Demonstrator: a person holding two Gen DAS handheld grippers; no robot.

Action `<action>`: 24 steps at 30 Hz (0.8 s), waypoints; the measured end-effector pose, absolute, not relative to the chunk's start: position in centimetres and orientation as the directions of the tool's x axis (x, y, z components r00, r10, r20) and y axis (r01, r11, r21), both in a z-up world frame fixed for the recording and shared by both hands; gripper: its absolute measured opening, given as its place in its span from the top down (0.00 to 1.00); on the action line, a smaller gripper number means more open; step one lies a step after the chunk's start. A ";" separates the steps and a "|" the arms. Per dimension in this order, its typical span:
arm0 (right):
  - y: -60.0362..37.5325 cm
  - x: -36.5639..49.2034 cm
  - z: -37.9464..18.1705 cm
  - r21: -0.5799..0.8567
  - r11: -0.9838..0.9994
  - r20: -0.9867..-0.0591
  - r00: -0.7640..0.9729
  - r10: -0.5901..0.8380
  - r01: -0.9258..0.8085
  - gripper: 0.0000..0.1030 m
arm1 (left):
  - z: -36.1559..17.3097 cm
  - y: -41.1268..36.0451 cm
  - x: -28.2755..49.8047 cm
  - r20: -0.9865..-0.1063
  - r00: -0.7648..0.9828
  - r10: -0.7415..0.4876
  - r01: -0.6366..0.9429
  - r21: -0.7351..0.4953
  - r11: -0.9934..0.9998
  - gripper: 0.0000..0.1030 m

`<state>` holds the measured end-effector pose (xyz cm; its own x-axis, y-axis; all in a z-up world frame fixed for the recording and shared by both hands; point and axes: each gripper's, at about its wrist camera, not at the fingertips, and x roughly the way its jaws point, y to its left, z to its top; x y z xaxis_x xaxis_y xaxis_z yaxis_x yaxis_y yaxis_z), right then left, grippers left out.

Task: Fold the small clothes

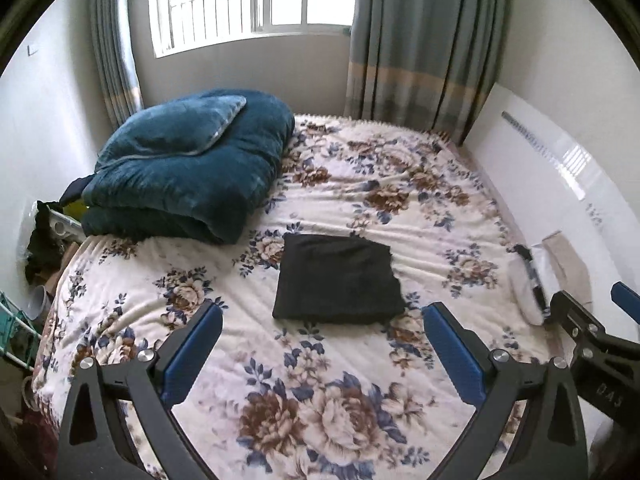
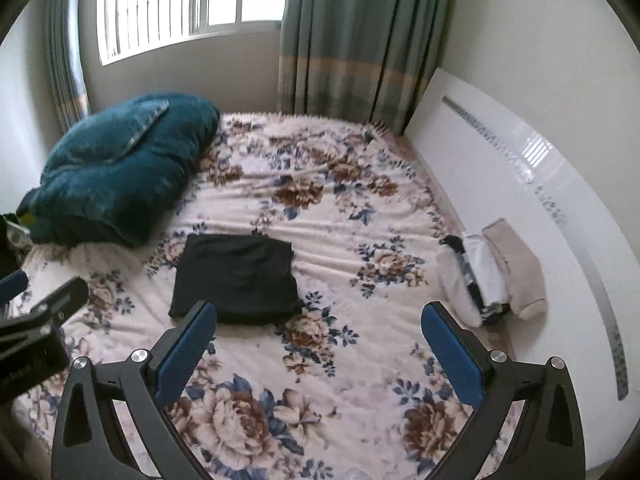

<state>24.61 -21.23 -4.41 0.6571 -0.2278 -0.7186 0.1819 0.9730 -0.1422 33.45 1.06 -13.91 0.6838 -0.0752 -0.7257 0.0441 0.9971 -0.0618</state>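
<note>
A black garment [image 1: 338, 278] lies folded into a flat square on the floral bedspread [image 1: 360, 360]; it also shows in the right wrist view [image 2: 236, 280]. My left gripper [image 1: 322, 316] is open and empty, held above the bed just short of the garment's near edge. My right gripper [image 2: 318, 316] is open and empty, held to the right of the garment. The right gripper's fingers [image 1: 576, 312] show at the right edge of the left wrist view. The left gripper's fingers [image 2: 60, 292] show at the left edge of the right wrist view.
A folded teal blanket [image 1: 188, 164] sits at the bed's far left. A pile of small folded clothes [image 2: 492, 276], white, black-striped and beige, lies against the white headboard [image 2: 520, 184] at the right. Curtains and a window are behind. Clutter [image 1: 36, 264] sits off the bed's left side.
</note>
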 end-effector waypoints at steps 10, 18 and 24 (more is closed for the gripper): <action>-20.0 16.3 3.2 -0.135 0.979 -0.660 0.723 -0.204 0.153 0.00 | -8.1 1.4 26.2 -0.670 0.740 -0.054 0.024 -0.054 0.998 0.00; -19.2 12.0 6.7 -0.129 0.983 -0.627 0.757 -0.185 0.132 0.00 | -5.7 1.7 22.7 -0.649 0.760 -0.035 0.011 -0.041 0.999 0.00; -18.5 10.4 8.1 -0.125 0.985 -0.621 0.766 -0.169 0.116 0.00 | -5.2 2.0 21.9 -0.677 0.735 -0.037 0.006 -0.048 0.999 0.00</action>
<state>10.38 -18.52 8.13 0.7656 -0.1691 -0.6207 0.1162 0.9853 -0.1252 21.89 1.99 -5.20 0.7350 -0.0366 -0.6771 0.0056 0.9988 -0.0480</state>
